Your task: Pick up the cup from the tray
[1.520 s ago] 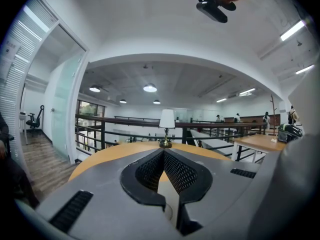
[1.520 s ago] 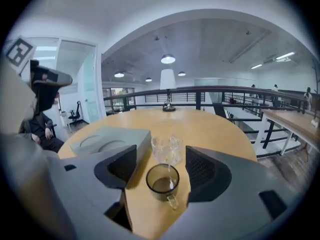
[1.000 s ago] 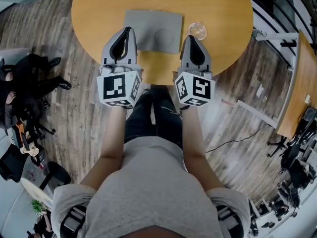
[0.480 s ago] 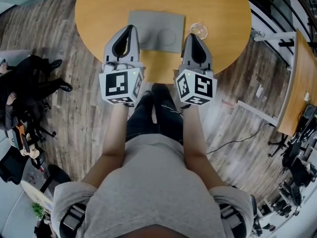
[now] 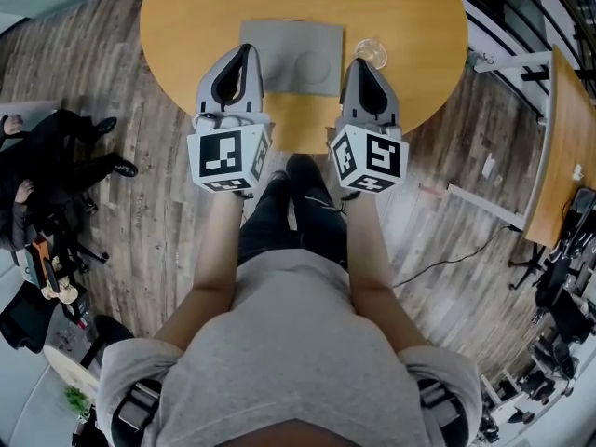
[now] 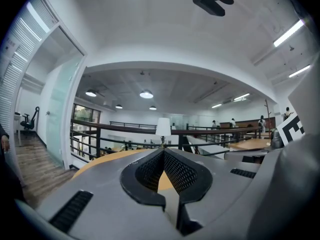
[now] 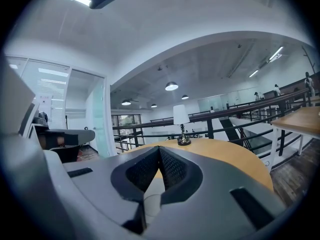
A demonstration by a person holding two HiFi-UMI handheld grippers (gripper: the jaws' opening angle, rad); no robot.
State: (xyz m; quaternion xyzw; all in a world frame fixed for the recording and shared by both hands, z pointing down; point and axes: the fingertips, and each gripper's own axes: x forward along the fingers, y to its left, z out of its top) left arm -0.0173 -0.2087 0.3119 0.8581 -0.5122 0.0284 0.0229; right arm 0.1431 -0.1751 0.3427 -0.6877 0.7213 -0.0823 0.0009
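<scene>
**Nearest:** a person in a grey T-shirt [image 5: 279,343], bare forearms stretched forward, one gripper in each hand. Each gripper has a cube with black-and-white square markers at its rear.

**Left gripper** [image 5: 245,51]: grey moulded shell with black mesh-textured pads. The jaws are together at the tip with nothing between them. Its own view shows this; the head view gives only its tapered back.

**Right gripper** [image 5: 359,62]: same make, jaws likewise closed and empty.

**Round orange wooden worktop** [image 5: 186,17]: smooth, with both gripper tips over its near edge.

**Flat grey rectangular tray** [image 5: 279,40]: matt, with a shallow circular recess right of centre. It lies between the two grippers and beyond them.

**Clear glass cup** [image 5: 372,52]: upright on the worktop just beside the tray's right edge, not on the tray. It stands straight ahead of the right gripper's tip, and from above I cannot tell whether the two touch. Tray and cup show plainly in the head view only. The right gripper view shows a small dark glinting thing on the worktop past its jaws; I cannot tell whether that is the cup.

**Around:**
- a grey-brown plank floor [image 5: 158,222]
- a person in dark clothes [image 5: 56,166] at the left
- a second orange worktop [image 5: 549,147] at the right
- a black cable [image 5: 438,264] on the floor

Only the gripper views show the dark railing [image 6: 125,129], a white lampshade [image 6: 163,126] and round ceiling lights [image 6: 146,94] beyond.
</scene>
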